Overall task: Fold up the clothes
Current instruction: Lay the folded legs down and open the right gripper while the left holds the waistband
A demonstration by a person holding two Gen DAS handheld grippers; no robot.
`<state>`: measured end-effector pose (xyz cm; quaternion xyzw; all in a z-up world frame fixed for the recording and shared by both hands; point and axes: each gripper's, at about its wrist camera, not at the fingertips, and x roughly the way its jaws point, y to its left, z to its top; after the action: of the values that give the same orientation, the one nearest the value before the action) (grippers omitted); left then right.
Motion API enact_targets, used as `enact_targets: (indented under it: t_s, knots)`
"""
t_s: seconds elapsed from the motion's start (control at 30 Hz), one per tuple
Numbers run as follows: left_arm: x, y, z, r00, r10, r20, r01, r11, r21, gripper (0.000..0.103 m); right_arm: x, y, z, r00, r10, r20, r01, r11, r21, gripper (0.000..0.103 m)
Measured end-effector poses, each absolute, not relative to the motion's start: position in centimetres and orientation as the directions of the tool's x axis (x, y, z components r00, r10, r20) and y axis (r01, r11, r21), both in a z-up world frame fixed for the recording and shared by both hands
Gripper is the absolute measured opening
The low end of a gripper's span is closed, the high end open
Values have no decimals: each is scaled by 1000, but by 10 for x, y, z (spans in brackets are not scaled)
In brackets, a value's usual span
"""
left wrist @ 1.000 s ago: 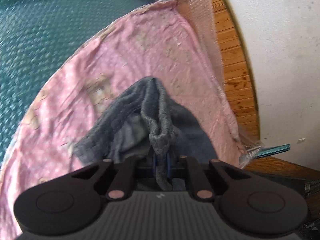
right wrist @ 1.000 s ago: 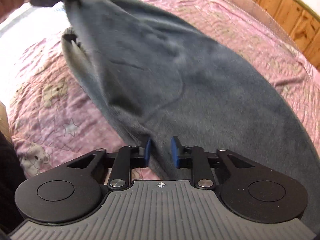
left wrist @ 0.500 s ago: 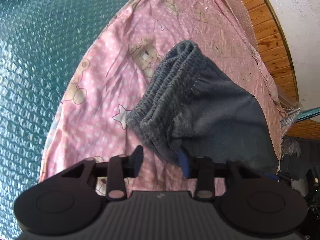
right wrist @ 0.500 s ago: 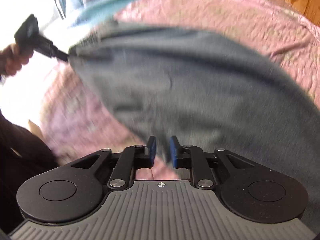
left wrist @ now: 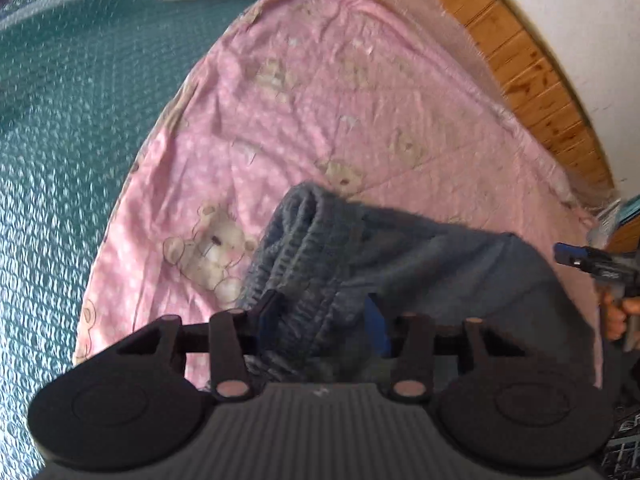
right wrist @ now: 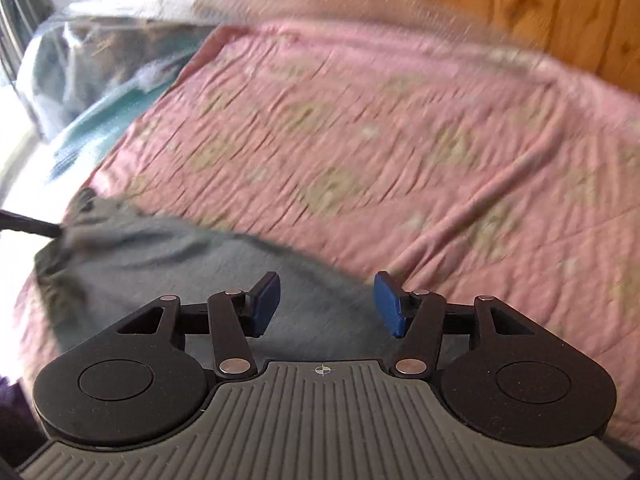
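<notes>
A dark grey fleece garment (left wrist: 420, 264) with a ribbed elastic waistband (left wrist: 304, 248) lies on the pink teddy-bear quilt (left wrist: 320, 112). My left gripper (left wrist: 322, 316) is open, its jaws on either side of the waistband. My right gripper (right wrist: 326, 306) is open and empty just above the other end of the garment (right wrist: 192, 264). In the left wrist view the right gripper (left wrist: 592, 264) shows at the far right, off the cloth. In the right wrist view the left gripper (right wrist: 28, 226) shows as a dark bar at the garment's far end.
The quilt (right wrist: 400, 140) covers a bed with a teal textured mat (left wrist: 72, 128) to its left. A wooden panel (left wrist: 532, 80) and white wall run behind. A clear plastic bag (right wrist: 100, 52) lies at the bed's far left corner.
Both grippers held the garment stretched in the air, then lowered it onto the quilt. The left opened first, and the right gripper has now opened and let go.
</notes>
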<state>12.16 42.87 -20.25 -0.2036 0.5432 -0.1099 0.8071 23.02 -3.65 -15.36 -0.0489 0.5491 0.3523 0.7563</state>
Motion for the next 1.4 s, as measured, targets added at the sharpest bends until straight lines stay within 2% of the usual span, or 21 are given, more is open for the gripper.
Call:
enact_targets:
  t_s: [0.13,0.23,0.3,0.37,0.43,0.5,0.53,0.6,0.7,0.73,0.77,0.8,0.9,0.97,1.0,1.07,1.1,1.13,1.33,1.37,1.4]
  knots:
    - [109,442,-209,427,-404,-809,-124,860,-496,38,211,-27,-171,-14,394,-919,-699,653,291,51]
    - [111,444,-210,422,-404,-811,-147,853,-501,36,223,-22,-148,52,463,-885,-724,627,286,53]
    - [115,443,-209,410,-389,-825,-145,865,-480,35,236,-20,-131,154,499,-853,-734,635,239,82]
    - [121,439,-210,394,-357,-847,-147,885,-441,39,249,-15,-133,189,484,-855,-766,617,180,94]
    - [125,436,-215,377,-341,-861,-156,893,-422,41,262,-9,-153,119,427,-896,-792,585,174,83]
    - [126,438,-216,376,-346,-859,-168,887,-431,41,263,-8,-171,-44,412,-910,-811,517,273,22]
    - [126,439,-216,374,-349,-859,-178,882,-436,41,260,-8,-175,-87,412,-907,-823,483,299,17]
    - [125,440,-217,378,-347,-859,-188,879,-438,41,251,-8,-178,-142,414,-899,-841,429,330,25]
    - [124,439,-218,383,-343,-858,-199,876,-439,42,258,-11,-182,-193,454,-870,-818,416,398,27]
    - [124,439,-218,383,-343,-858,-206,874,-441,42,263,-11,-183,-190,482,-855,-804,423,417,36]
    - [125,439,-218,383,-343,-858,-213,871,-443,43,270,-10,-183,-174,503,-846,-795,436,423,58]
    - [126,439,-218,382,-344,-858,-216,869,-445,43,278,-9,-184,-156,521,-839,-786,449,425,63]
    - [129,440,-218,367,-348,-862,-215,870,-443,43,298,-9,-187,-130,564,-815,-761,470,447,62]
    - [130,440,-218,363,-353,-862,-209,871,-445,43,304,-5,-192,-196,583,-788,-739,440,510,61]
    - [130,441,-219,364,-355,-861,-210,870,-447,44,306,-4,-194,-234,591,-772,-726,422,543,56]
    - [131,443,-220,368,-357,-859,-215,866,-452,44,306,6,-201,-268,595,-757,-715,403,570,52]
    - [131,443,-222,365,-349,-863,-223,867,-445,53,306,11,-204,-282,597,-751,-711,396,581,52]
    - [132,443,-226,358,-346,-867,-231,867,-441,54,306,17,-207,-297,598,-745,-706,388,592,52]
    - [133,436,-225,357,-324,-876,-218,883,-415,58,317,42,-225,-337,673,-658,-607,379,698,54]
    - [133,436,-225,358,-324,-876,-215,884,-415,58,321,41,-226,-291,689,-664,-595,413,689,52]
    - [133,436,-225,358,-326,-875,-211,885,-415,58,325,38,-226,-233,699,-676,-584,455,672,42]
